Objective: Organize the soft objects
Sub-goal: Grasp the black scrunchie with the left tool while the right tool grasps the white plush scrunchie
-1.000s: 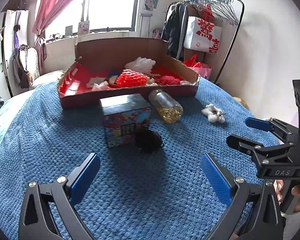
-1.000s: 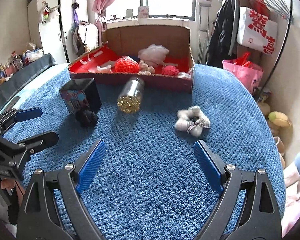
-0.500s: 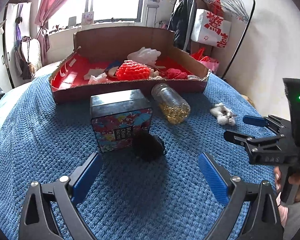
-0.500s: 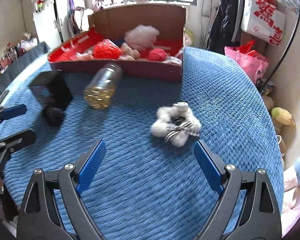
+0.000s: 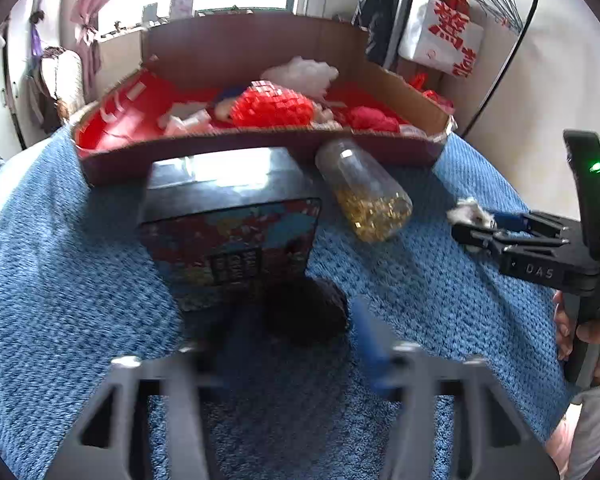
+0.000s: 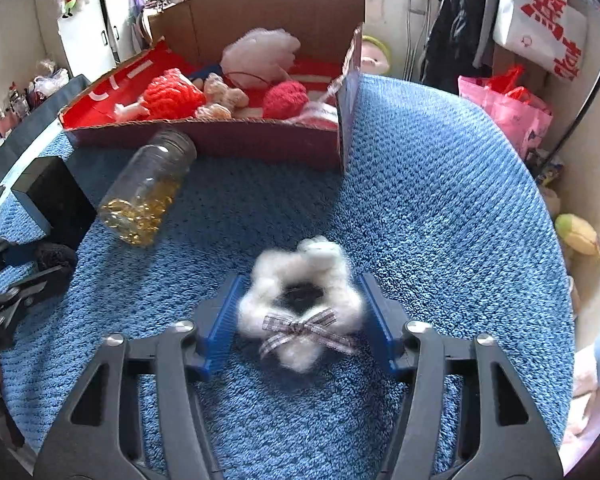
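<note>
1. Right gripper (image 6: pixel 298 314): jaws closing, the blue pads (image 6: pixel 222 322) standing just beside either flank of the white fluffy scrunchie (image 6: pixel 300 300); whether they press it yet cannot be told.
2. White fluffy scrunchie: lies on the blue knitted cover (image 6: pixel 440 208) between the right gripper's fingers, its plaid bow turned toward the gripper body.
3. Left gripper (image 5: pixel 296 332): jaws closing and blurred; the black fuzzy scrunchie (image 5: pixel 304 312) lies between the fingers, contact not discernible.
4. Black fuzzy scrunchie: just ahead of the left gripper, against the foot of the patterned box (image 5: pixel 228 236).
5. Clear jar (image 6: pixel 148 196): on its side, ahead and to the left of the right gripper, yellow capsules inside.
6. Cardboard tray (image 6: pixel 204 136): farther ahead of both grippers, holding red, white and beige soft items.
7. A hand (image 5: pixel 592 344) grips the right gripper's handle.
</note>
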